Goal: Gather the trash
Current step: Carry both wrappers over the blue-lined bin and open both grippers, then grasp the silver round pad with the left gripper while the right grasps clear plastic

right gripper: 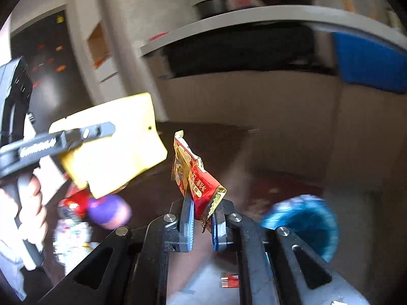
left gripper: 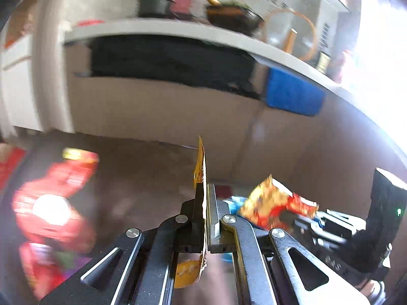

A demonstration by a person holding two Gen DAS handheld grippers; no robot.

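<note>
Yellow wrapper (left gripper: 201, 167) between left gripper (left gripper: 206, 203) fingers

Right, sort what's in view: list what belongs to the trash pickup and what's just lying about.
Part of the job:
- yellow wrapper, clamped in the left gripper
- red wrapper, clamped in the right gripper
- red snack bags lying low on the left, blurred

Just lying about:
- black pot on the white counter
- frying pan
- blue cloth
</note>
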